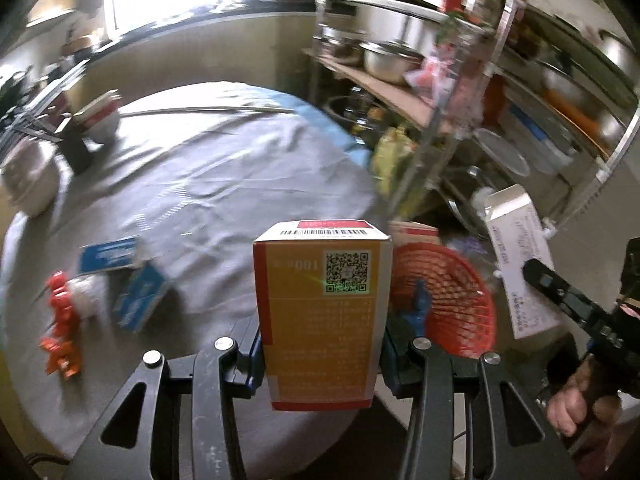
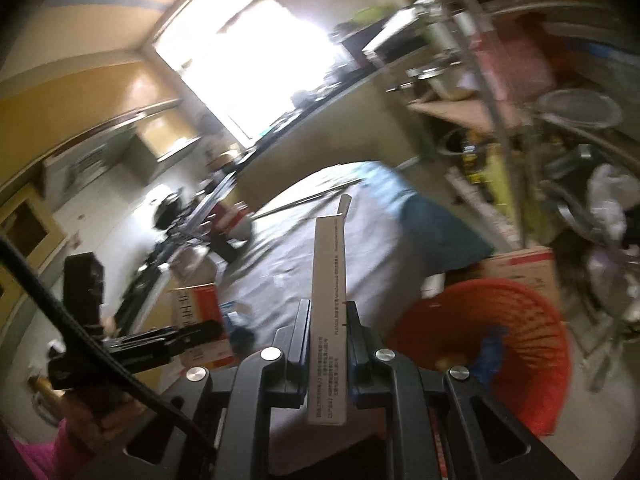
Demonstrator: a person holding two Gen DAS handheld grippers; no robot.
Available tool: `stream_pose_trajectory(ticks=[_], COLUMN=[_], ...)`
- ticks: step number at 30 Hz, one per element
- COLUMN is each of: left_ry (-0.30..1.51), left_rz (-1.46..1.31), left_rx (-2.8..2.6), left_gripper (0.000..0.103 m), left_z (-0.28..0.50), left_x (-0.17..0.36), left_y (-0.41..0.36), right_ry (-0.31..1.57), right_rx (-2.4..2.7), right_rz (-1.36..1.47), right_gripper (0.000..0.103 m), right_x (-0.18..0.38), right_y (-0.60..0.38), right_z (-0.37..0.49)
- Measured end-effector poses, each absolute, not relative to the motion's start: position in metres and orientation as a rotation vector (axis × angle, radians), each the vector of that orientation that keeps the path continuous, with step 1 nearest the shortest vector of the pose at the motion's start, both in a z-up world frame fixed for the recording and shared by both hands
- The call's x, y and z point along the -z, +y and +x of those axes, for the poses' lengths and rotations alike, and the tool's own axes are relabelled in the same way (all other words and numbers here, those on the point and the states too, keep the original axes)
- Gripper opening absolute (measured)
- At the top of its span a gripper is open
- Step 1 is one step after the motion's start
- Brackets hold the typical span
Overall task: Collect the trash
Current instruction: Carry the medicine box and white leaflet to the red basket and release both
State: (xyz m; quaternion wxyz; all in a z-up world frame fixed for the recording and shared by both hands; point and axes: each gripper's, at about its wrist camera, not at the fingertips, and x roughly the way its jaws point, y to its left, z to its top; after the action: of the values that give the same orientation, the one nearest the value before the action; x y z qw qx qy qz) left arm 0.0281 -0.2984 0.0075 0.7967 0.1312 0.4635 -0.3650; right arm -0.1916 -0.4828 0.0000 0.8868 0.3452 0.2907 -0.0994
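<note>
Where the left wrist view looks down over the grey-covered counter (image 1: 208, 184), the left tool (image 1: 320, 344) is clamped on an orange carton (image 1: 320, 320). Its long axis runs away from the camera toward the upper middle of the frame, barcode end farthest, a pad pressing each long side. Just right of it sits a red basket (image 1: 448, 304). At the right edge, the right tool (image 1: 536, 276) grips a white box (image 1: 520, 264), tilted with its open flap up. Blue cartons (image 1: 128, 280) and red wrappers (image 1: 60, 320) lie at lower left.

From the right wrist view, the right tool (image 2: 328, 312) is closed on the white box (image 2: 328, 320) edge-on, its long axis pointing up the frame from between the pads. The red basket (image 2: 520, 320) lies lower right, the left tool (image 2: 196, 332) with the orange carton (image 2: 200, 320) at lower left.
</note>
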Motion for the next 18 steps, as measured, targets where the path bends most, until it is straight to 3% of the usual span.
stream_pose_trajectory(ticks=[13,15,18], left_ry=[1.083,1.102,1.114], left_rz=[0.425,0.456,0.482], left_rx=[0.975,0.981,0.973], left_gripper=[0.048,0.056,0.058], left_z=[-0.008,-0.01,-0.011], left_x=[0.054,0.066,0.081], left_y=[-0.398,-0.408,-0.418], right_ry=[0.748,0.764,0.789], right_rx=[0.437,0.439,0.455], right_rz=[0.838,0.883,0.924], right_gripper=[0.018,0.019,0.019], right_x=[0.08,0.094,0.115], right_y=[-0.541,-0.544,-0.548], right_z=[-0.236,-0.235,-0.231])
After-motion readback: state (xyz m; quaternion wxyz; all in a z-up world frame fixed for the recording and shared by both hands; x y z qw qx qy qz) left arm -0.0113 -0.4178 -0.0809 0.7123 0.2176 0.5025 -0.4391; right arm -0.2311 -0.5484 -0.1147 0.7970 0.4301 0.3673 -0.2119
